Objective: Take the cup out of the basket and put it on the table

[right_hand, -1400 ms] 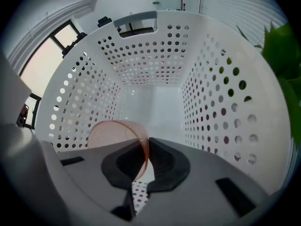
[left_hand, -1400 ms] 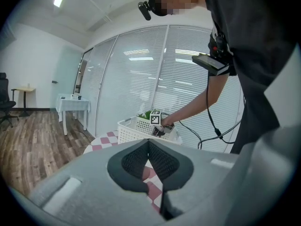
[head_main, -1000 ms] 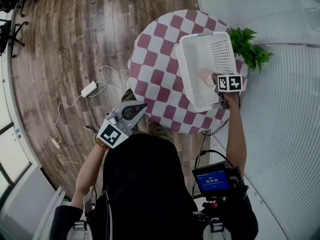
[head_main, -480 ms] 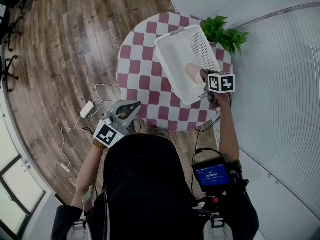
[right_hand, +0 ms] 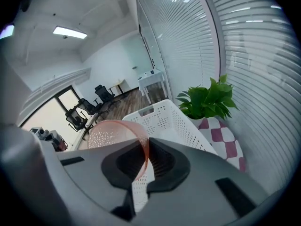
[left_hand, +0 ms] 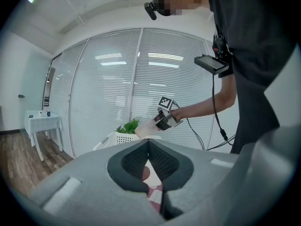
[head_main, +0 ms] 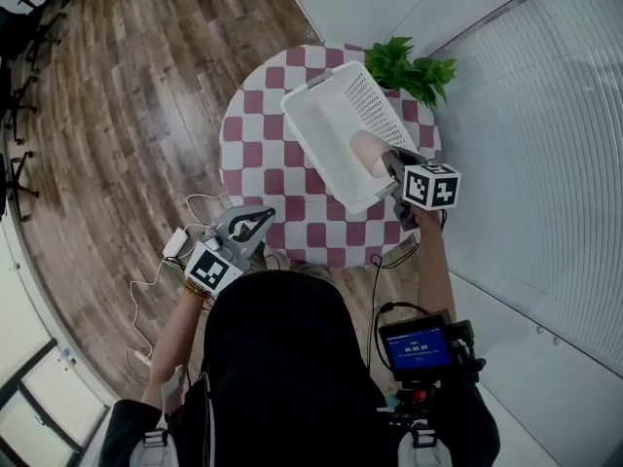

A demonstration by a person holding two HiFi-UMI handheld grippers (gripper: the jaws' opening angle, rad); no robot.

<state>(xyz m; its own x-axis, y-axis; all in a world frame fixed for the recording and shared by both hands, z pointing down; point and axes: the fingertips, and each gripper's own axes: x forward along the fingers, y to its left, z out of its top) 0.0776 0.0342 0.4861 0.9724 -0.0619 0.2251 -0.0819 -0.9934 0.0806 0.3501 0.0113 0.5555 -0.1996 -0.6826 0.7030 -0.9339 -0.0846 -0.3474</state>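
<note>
Now that the cup (head_main: 368, 152), pinched at its rim by the right gripper (head_main: 387, 161), has been raised above the basket (head_main: 326, 129), placement on the table (head_main: 255, 154) is awaited.

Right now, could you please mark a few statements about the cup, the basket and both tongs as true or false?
1. The right tongs pinch the cup by its rim. True.
2. The left tongs hold the basket. False: they are shut on nothing, well away from the basket.
3. The cup stands on the table. False: it is held in the air over the basket.
4. A green plant stands at the far side of the basket. True.
5. The basket is dark and has solid walls. False: it is white, with perforated walls.
</note>
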